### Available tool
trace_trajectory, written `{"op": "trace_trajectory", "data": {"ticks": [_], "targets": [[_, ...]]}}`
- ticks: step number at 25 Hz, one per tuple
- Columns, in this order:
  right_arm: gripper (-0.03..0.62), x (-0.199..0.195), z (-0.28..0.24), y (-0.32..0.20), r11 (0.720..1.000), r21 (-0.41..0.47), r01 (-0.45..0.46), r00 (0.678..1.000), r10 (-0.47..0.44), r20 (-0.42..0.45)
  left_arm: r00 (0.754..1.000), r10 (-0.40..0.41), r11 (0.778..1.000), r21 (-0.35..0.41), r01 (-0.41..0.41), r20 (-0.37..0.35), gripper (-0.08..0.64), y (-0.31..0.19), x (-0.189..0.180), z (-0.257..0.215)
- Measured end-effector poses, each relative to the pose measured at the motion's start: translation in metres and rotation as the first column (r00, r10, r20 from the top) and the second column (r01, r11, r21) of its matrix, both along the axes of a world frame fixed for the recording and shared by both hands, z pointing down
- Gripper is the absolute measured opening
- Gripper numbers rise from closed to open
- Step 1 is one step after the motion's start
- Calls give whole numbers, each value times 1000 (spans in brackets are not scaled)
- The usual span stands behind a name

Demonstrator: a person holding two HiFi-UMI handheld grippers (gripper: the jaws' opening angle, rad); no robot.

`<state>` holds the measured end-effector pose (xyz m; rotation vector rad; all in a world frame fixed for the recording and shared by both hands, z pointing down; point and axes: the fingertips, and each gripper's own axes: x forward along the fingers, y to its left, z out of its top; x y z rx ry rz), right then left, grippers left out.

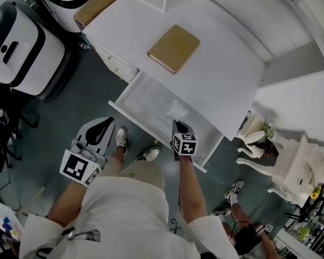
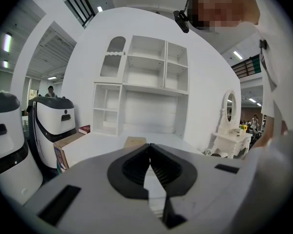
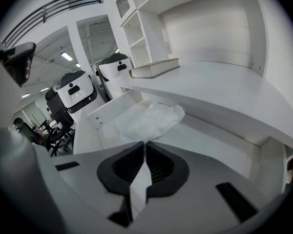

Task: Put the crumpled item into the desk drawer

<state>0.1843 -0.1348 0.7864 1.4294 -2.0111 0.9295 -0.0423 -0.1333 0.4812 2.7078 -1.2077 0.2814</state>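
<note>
R gripper (image 3: 144, 145) is pinching the crumpled item (image 3: 149, 121): jaws are clamping tight on a white tail of it, w/ the bulk bunching out just past the tips. L gripper (image 2: 149, 147) is sitting closed w/ nothing btwn its jaws, hanging off to the left, well apart from the desk (image 1: 221, 74).

Drawer (image 1: 143, 99) is standing pulled out, and the wad is hanging over its open box, toward the back, abt under the desk edge. I can't tell if it's touching the drawer floor yet.

I'm reading this as the placing step: item is over the drawer but not released.

Next move, imo: I'm needing the R tips a bit deeper inside the drawer walls, then the jaws parting so the wad drops clear. It's looking thin and light, so it may be clinging to the pads and a small shake could be needed. L isn't needed for this bit.
</note>
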Motion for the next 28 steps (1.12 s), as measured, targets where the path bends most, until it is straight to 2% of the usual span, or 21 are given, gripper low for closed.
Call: {"op": "trace_trajectory", "data": {"ticks": [5, 21, 28], "targets": [[25, 3, 7, -9, 1000, -21, -7, 1000, 7, 20, 1000, -16, 1000, 5, 16, 13, 15, 3, -6, -4], [25, 5, 34, -27, 994, -108, 11, 1000, -12, -9, 996, -92, 996, 7, 92, 23, 15, 10, -29, -6], [25, 8, 44, -31, 990, -142, -14, 1000, 12, -11, 994, -106, 994, 11, 105, 21, 15, 11, -33, -8]]}}
